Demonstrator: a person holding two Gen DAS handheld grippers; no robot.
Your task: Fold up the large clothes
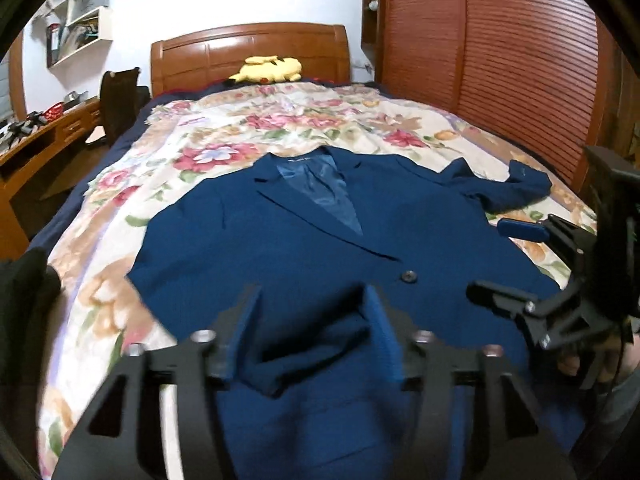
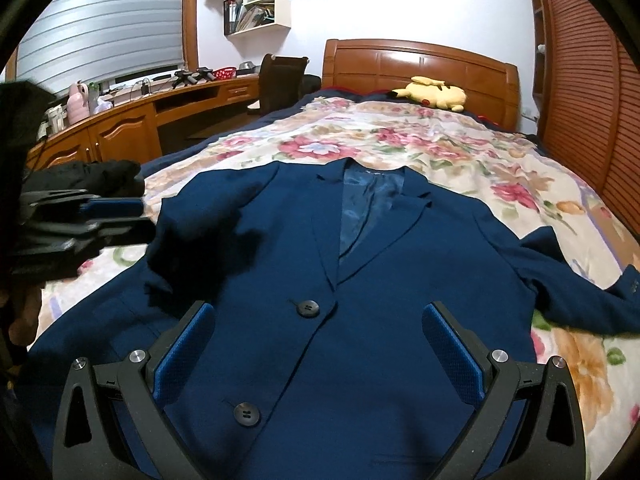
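A navy blue suit jacket point(image 1: 280, 240) point(image 2: 360, 280) lies face up and buttoned on the floral bedspread point(image 1: 224, 136). One sleeve is folded across its front, and the cuff point(image 1: 308, 356) lies between the fingers of my left gripper point(image 1: 310, 320) without the pads pressing on it. That gripper stands open; in the right wrist view it shows at the left edge point(image 2: 136, 216). The other sleeve point(image 2: 580, 300) stretches out sideways over the bedspread. My right gripper point(image 2: 318, 312) hovers open above the jacket's buttons point(image 2: 307, 307), holding nothing; it also shows at the right point(image 1: 496, 264).
A yellow plush toy point(image 1: 268, 68) rests against the wooden headboard point(image 1: 248, 48). Louvred wooden doors point(image 1: 500, 60) line the bed's right side. A desk point(image 2: 120, 128) and chair point(image 2: 280, 80) stand to the left. A black garment point(image 2: 100, 176) lies at the bed's left edge.
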